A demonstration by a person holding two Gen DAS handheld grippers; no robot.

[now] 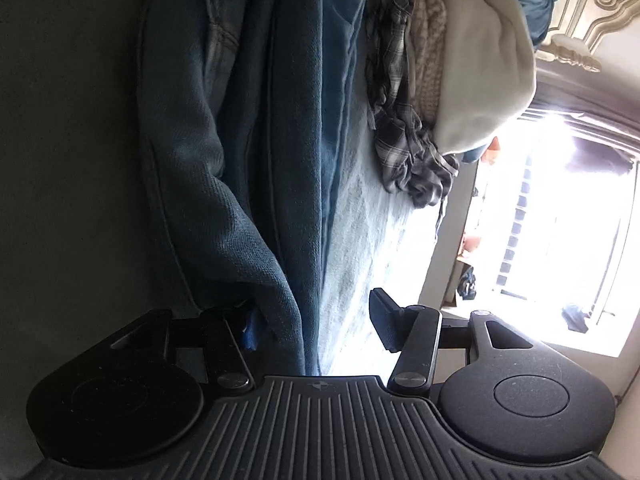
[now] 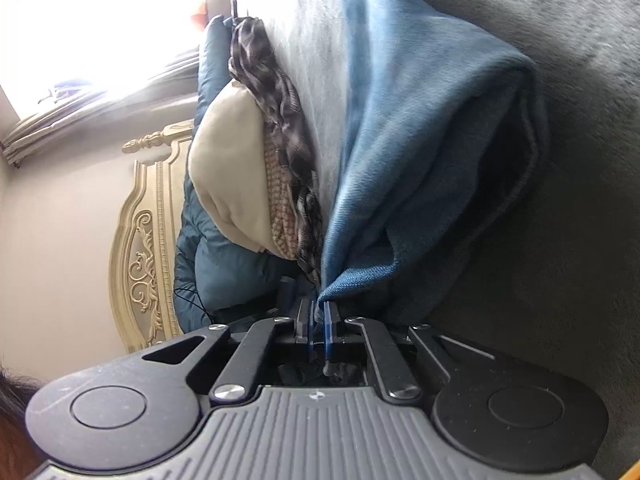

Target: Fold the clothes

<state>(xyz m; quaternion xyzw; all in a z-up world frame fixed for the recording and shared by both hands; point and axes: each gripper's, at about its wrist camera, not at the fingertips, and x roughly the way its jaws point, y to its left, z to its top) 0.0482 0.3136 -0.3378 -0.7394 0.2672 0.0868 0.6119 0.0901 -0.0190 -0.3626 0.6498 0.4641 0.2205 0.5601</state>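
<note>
A blue knit garment [image 1: 240, 160] lies folded lengthwise on the pale bed cover [image 1: 360, 260]. My left gripper [image 1: 316, 324] is open, its fingers [image 1: 382, 320] wide apart. The garment's near edge drapes between them, against the blue-padded finger on the left. In the right wrist view the same blue garment [image 2: 420, 140] rises in a peak from the bed cover [image 2: 580, 240]. My right gripper [image 2: 318, 314] is shut on its corner, with cloth bunched between the blue pads [image 2: 329, 320].
A pile of clothes lies further along the bed: a plaid shirt [image 1: 400, 120] [image 2: 280, 120], a beige knit [image 1: 428, 40], a cream garment [image 2: 228, 172] and a blue puffer jacket [image 2: 208, 264]. Behind it stand an ornate headboard [image 2: 140, 248] and a bright window [image 1: 560, 220].
</note>
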